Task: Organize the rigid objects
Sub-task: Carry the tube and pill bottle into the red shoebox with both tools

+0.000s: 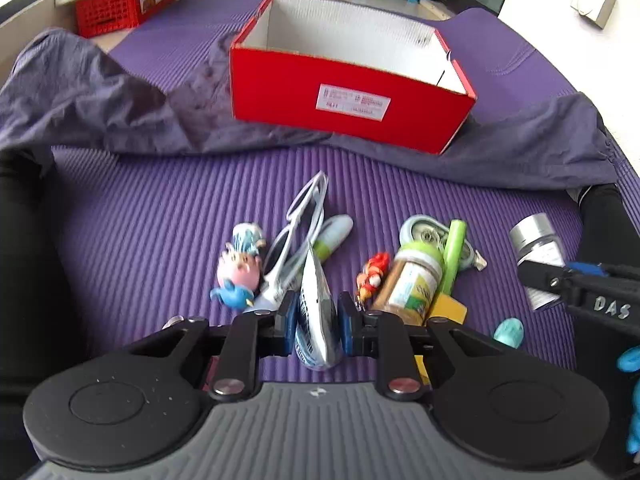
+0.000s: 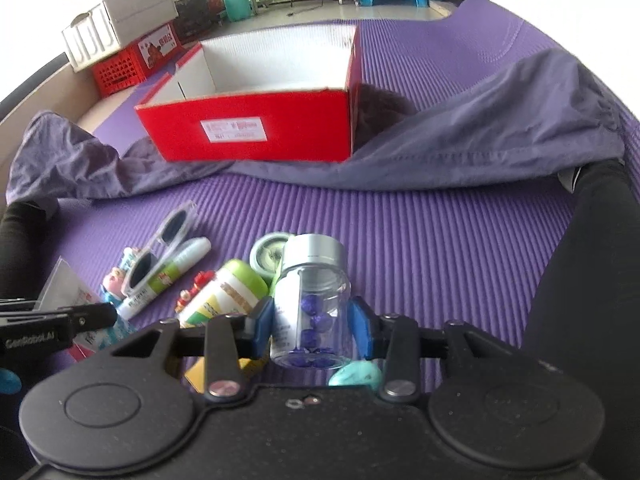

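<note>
My left claw (image 1: 318, 318) pinching foil packet (image 1: 316, 312), pads tight on both sides, packet clear of mat (image 1: 160, 216). My right claw (image 2: 314, 320) clamped on clear jar (image 2: 310, 304), silver lid, blue beads inside, pads pressing its sides. Red box (image 1: 352, 104) open, white inside, at far side of mat, partly on grey cloth (image 1: 100, 108). Near mat's middle: sunglasses (image 1: 298, 232), pink toy (image 1: 238, 270), green-lid bottle (image 1: 412, 280), red figure (image 1: 372, 274), white tube (image 1: 334, 234). Teal stone (image 2: 356, 374) at near edge.
</note>
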Action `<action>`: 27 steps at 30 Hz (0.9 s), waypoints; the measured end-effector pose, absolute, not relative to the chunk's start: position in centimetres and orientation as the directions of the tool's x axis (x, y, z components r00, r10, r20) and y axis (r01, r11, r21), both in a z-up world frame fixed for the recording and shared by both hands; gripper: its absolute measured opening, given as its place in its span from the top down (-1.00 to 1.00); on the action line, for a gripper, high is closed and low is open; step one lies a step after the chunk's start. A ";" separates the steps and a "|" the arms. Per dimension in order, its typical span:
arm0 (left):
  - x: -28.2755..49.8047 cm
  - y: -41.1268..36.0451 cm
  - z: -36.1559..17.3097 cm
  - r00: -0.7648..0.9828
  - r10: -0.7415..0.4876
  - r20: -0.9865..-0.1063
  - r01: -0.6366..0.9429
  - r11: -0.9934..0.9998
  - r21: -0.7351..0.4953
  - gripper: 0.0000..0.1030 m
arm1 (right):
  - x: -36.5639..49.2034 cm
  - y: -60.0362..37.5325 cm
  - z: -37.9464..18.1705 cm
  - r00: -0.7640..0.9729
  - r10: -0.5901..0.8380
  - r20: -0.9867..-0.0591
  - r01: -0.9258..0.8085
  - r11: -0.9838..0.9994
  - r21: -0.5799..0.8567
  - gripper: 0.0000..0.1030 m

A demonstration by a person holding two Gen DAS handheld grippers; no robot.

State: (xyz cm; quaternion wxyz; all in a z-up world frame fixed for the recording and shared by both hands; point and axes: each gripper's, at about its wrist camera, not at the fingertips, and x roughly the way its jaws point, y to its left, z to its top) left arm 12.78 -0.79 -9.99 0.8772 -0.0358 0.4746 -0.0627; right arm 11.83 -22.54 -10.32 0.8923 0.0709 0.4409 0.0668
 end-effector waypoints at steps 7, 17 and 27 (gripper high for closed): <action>13.3 0.0 -8.7 0.549 -0.166 -0.820 0.077 0.986 -0.147 0.61 | 12.7 -22.5 -8.0 0.622 0.203 -0.757 -0.081 0.977 0.195 0.24; 17.3 0.1 -2.8 0.596 -0.214 -0.774 0.126 0.977 -0.173 0.61 | 16.5 -22.5 -4.1 0.629 0.218 -0.746 -0.109 0.975 0.194 0.24; 24.6 -0.6 2.0 0.645 -0.220 -0.732 0.168 0.975 -0.145 0.61 | 22.9 -22.6 -0.8 0.686 0.195 -0.701 -0.102 0.980 0.172 0.24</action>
